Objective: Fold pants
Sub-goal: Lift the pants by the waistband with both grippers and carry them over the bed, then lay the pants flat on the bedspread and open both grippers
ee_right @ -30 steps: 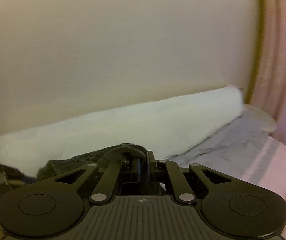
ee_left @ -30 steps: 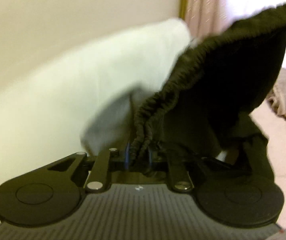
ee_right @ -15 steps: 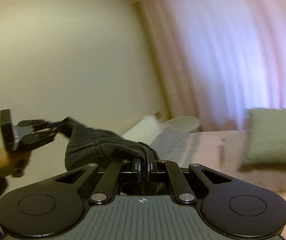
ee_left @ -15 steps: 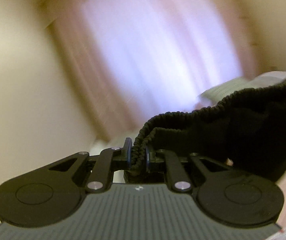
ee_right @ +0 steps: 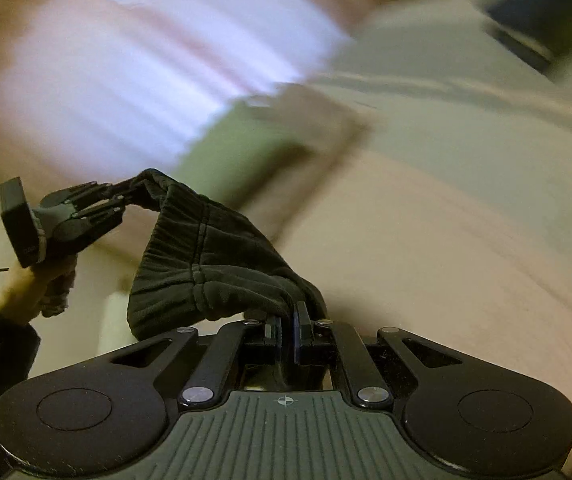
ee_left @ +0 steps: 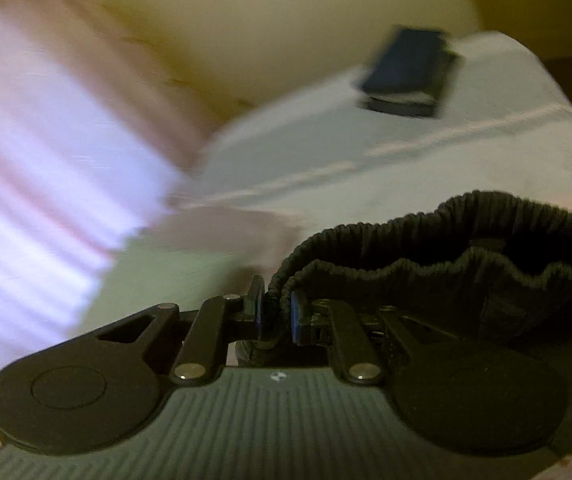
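Each camera sits just behind its own gripper's fingers and looks out along them, so the black linkage fills the bottom of both views, very close. The left wrist view faces across the pale bed (ee_left: 426, 160) toward a dark blue object (ee_left: 406, 74) lying on it, with the bright pink curtain (ee_left: 45, 152) off to the left. The right wrist view takes in that same curtain (ee_right: 145, 64), bed (ee_right: 446, 92) and dark object (ee_right: 542, 20), all blurred, and also catches the left gripper (ee_right: 135, 190) at its left edge.

left gripper (ee_left: 275, 316) clamped, right gripper (ee_right: 284, 338) clamped
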Tool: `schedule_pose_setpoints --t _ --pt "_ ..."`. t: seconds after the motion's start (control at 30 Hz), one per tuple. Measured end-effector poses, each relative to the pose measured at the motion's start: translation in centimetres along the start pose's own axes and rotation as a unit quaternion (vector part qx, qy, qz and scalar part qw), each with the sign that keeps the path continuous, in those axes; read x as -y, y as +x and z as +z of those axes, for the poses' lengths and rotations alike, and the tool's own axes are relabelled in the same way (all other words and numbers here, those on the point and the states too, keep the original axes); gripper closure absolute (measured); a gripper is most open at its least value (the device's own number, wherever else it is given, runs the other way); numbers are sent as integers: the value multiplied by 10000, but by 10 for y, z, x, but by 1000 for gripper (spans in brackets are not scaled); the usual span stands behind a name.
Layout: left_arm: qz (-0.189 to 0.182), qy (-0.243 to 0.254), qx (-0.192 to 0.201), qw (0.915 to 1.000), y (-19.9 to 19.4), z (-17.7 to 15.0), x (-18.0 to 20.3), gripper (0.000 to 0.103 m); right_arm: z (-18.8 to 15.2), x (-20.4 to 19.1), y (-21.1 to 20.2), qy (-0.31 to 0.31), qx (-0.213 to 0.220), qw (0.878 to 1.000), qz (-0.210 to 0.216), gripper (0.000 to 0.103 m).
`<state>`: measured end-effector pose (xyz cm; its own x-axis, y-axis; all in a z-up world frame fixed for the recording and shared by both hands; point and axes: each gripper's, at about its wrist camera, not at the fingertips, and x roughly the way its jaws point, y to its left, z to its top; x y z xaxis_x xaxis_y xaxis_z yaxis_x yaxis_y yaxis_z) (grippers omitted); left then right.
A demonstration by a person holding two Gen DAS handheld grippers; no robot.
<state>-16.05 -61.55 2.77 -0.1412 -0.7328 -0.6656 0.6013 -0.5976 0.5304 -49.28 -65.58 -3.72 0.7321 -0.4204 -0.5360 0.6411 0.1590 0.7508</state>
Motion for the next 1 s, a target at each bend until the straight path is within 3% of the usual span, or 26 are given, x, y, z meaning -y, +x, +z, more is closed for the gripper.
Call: schedule_pose_setpoints --t 0.1,0.2,0.33,0.43,0.53,0.6,0.63,0.67,0.73,1.0 --pt "-711 266 -296 9967 99 31 48 93 26 90 -5 771 37 9965 -331 101" --pt "-1208 360 -443 9910 169 72 80 93 53 146 -18 1274 210 9902 -534 102" --pt "-1559 508 -385 9857 240 142 86 93 79 198 -46 1356 585 9854 -850 102" --pt "-1817 488 -339 9816 290 183 96 92 94 233 -36 1357 877 9793 -1218 101" --pt "-2199 -34 -576 9738 353 208 114 78 103 267 -25 1322 686 9697 -1934 101" --pt "-2180 -276 -595 9737 365 204 117 75 108 278 -18 1036 496 9605 -2533 96" --pt "-2165 -384 -580 9738 366 198 116 76 108 278 -23 909 507 9587 -2648 88" --pt "-2176 -493 -583 9731 373 195 116 76 110 283 -24 821 524 9583 -2685 69" --pt "-2112 -823 -629 9720 373 172 104 75 107 287 -29 735 520 9584 -2708 40" --pt "-1612 -2389 -1206 9499 307 28 48 74 108 268 2 -30 -107 9652 -2613 39"
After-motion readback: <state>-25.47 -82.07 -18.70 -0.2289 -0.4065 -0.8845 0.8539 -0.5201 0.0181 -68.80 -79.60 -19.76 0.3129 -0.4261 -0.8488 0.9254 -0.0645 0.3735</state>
